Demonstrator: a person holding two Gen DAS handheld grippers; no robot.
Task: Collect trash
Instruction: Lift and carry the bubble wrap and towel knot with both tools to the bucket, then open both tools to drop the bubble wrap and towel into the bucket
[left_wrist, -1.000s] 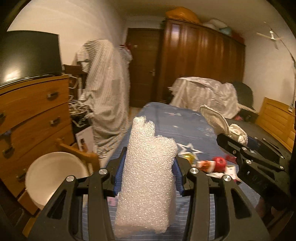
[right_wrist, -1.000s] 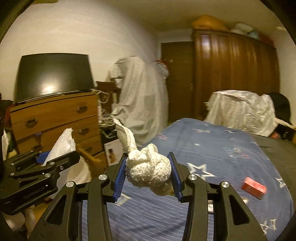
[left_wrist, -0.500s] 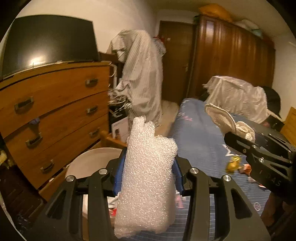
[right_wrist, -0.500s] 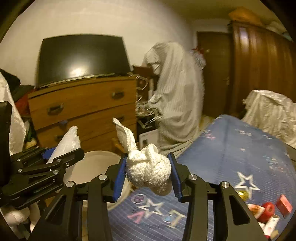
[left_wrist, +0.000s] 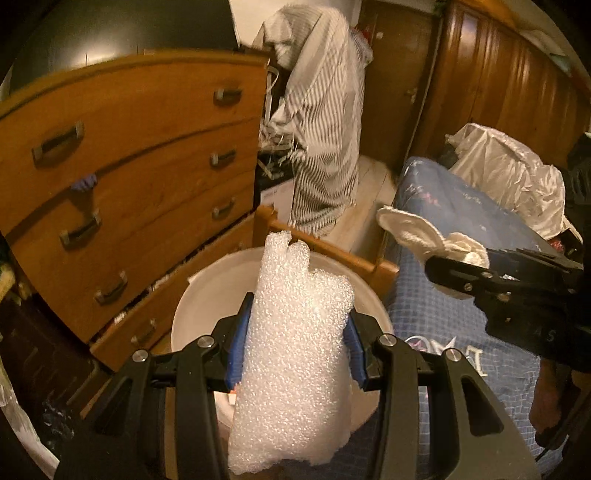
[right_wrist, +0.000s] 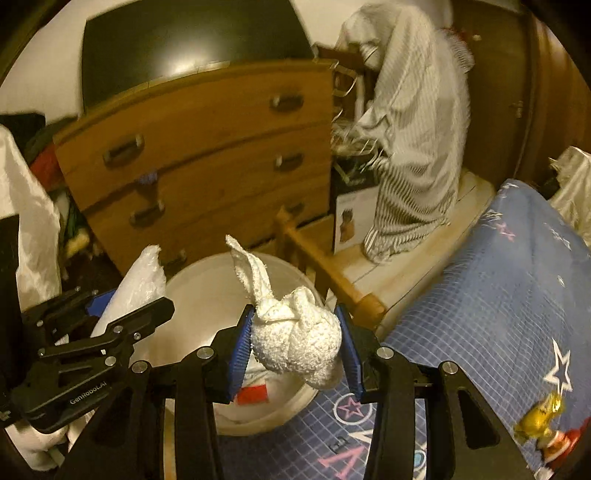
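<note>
My left gripper (left_wrist: 295, 347) is shut on a tall piece of white foam wrap (left_wrist: 295, 354), held over the white bucket (left_wrist: 207, 291) that stands beside the bed. My right gripper (right_wrist: 295, 343) is shut on a knotted white cloth wad (right_wrist: 299, 336), hanging above the same white bucket (right_wrist: 207, 291). A red scrap (right_wrist: 252, 393) lies inside the bucket. In the left wrist view the right gripper (left_wrist: 469, 266) and its cloth wad (left_wrist: 413, 232) sit at the right. In the right wrist view the left gripper (right_wrist: 110, 321) with the foam wrap (right_wrist: 138, 280) is at the left.
A wooden chest of drawers (left_wrist: 140, 177) stands behind the bucket, a dark screen (right_wrist: 192, 48) on top. The bed's blue starred cover (right_wrist: 498, 314) fills the right, with a gold wrapper (right_wrist: 541, 417) and red bits on it. A wooden bed rail (right_wrist: 325, 273) runs by the bucket. A striped cloth (left_wrist: 325, 122) hangs beyond.
Both grippers have swung left from over the bed and tipped down, so the white bucket now lies right under them. Each keeps its hold on its white piece.
</note>
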